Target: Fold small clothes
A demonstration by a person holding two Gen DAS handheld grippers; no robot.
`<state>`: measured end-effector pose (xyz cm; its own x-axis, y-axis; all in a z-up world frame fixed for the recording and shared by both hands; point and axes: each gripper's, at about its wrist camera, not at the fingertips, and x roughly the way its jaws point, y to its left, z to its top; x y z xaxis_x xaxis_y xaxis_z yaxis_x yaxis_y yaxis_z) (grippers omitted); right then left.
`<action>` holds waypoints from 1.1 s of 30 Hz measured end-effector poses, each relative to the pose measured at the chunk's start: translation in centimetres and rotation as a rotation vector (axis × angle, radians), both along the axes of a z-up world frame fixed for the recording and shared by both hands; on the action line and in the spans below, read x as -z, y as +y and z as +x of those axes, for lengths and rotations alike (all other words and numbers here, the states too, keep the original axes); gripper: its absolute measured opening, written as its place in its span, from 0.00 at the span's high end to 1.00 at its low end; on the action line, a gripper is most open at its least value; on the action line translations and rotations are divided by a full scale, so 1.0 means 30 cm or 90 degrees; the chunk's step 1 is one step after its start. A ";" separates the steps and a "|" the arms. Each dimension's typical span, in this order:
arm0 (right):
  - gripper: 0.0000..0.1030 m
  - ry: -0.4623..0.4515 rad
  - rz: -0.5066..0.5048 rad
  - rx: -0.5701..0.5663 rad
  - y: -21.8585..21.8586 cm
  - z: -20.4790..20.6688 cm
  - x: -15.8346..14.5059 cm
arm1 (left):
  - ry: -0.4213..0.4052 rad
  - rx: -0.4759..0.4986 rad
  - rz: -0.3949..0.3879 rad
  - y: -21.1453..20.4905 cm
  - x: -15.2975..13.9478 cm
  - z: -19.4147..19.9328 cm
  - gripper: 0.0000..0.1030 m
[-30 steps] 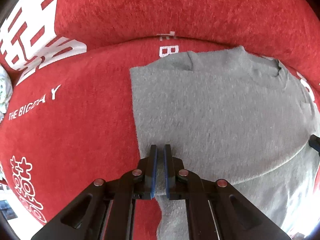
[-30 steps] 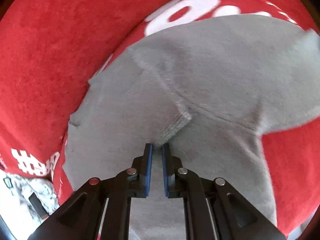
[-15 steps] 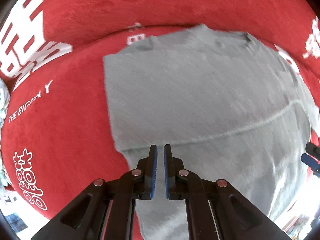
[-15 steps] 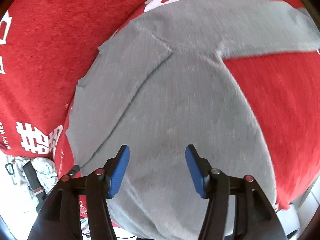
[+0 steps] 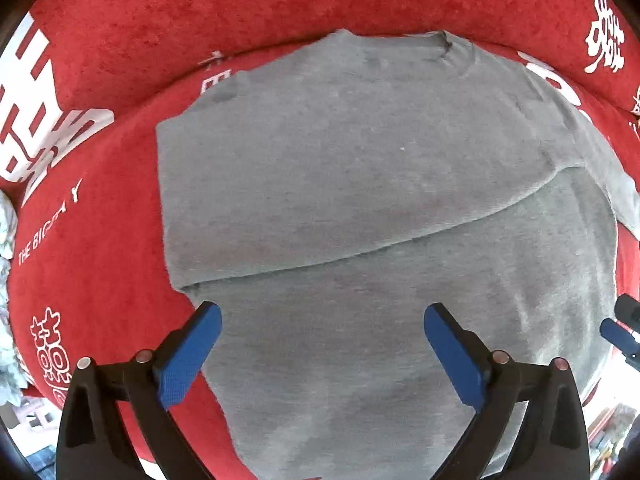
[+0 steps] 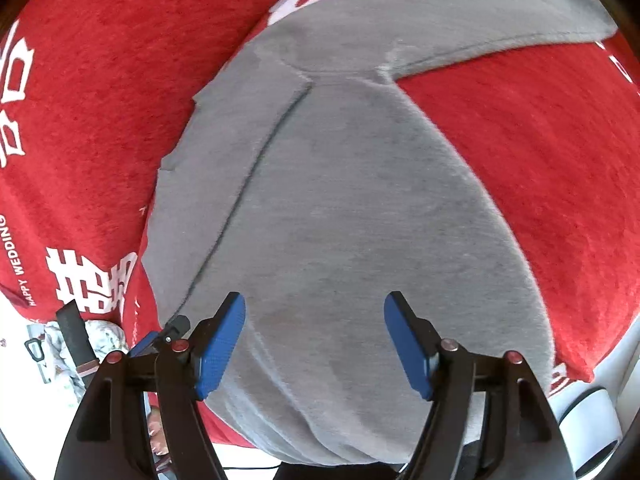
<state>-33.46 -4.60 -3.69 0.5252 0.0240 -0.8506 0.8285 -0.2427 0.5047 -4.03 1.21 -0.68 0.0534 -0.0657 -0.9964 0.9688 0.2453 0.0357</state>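
Note:
A grey shirt (image 5: pixel 360 184) lies flat on the red cover. Its left part is folded over the body, and the fold's edge runs slantwise across the left wrist view. My left gripper (image 5: pixel 322 344) hovers above the shirt's lower part, its jaws opening wide; nothing is pinched between the blue pads (image 5: pixel 188 356). In the right wrist view the same shirt (image 6: pixel 352 208) shows the folded flap at left and one sleeve (image 6: pixel 532 28) stretched out to the upper right. My right gripper (image 6: pixel 314 340) also hangs above the cloth, jaws opening, holding nothing.
The red cover (image 5: pixel 88 216) with white printed characters spreads all around the shirt. A patterned cloth bundle (image 6: pixel 80 344) and a black strap (image 6: pixel 76 332) lie beyond its left edge. A white rounded object (image 6: pixel 592 412) sits low at the right.
Both grippers were shut on the shirt's folded edge a second ago. They have let go and opened, pulling back and rising. The flap now lies flat over the body.

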 end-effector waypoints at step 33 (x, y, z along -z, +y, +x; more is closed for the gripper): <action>0.27 -0.005 -0.020 0.292 -0.270 -0.876 0.138 | 0.010 0.095 0.031 -0.424 0.032 -0.564 0.02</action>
